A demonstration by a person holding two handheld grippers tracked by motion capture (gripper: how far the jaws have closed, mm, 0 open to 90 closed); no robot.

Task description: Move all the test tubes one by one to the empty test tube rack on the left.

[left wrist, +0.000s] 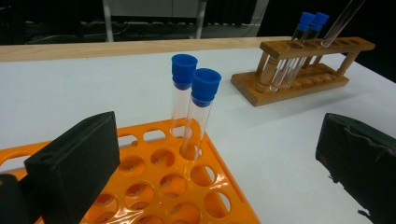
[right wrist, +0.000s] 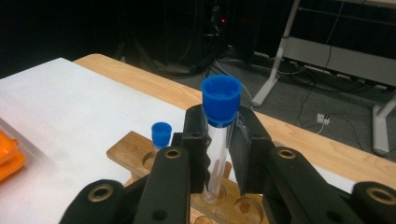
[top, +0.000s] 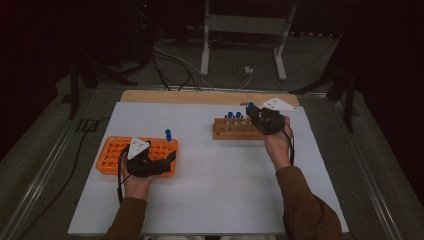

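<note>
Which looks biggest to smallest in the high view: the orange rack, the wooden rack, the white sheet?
1. white sheet
2. orange rack
3. wooden rack
The two racks look close in size, and the wooden one lies farther away, so that order is unsure.

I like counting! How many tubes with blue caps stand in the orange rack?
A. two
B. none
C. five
A: the left gripper view shows two blue-capped tubes standing side by side in holes at one corner of the orange rack; its other holes are empty.

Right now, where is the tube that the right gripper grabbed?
In the right gripper view, the tube is clamped in the right gripper, its bottom in a hole of the wooden rack, beside another blue-capped tube.
</note>
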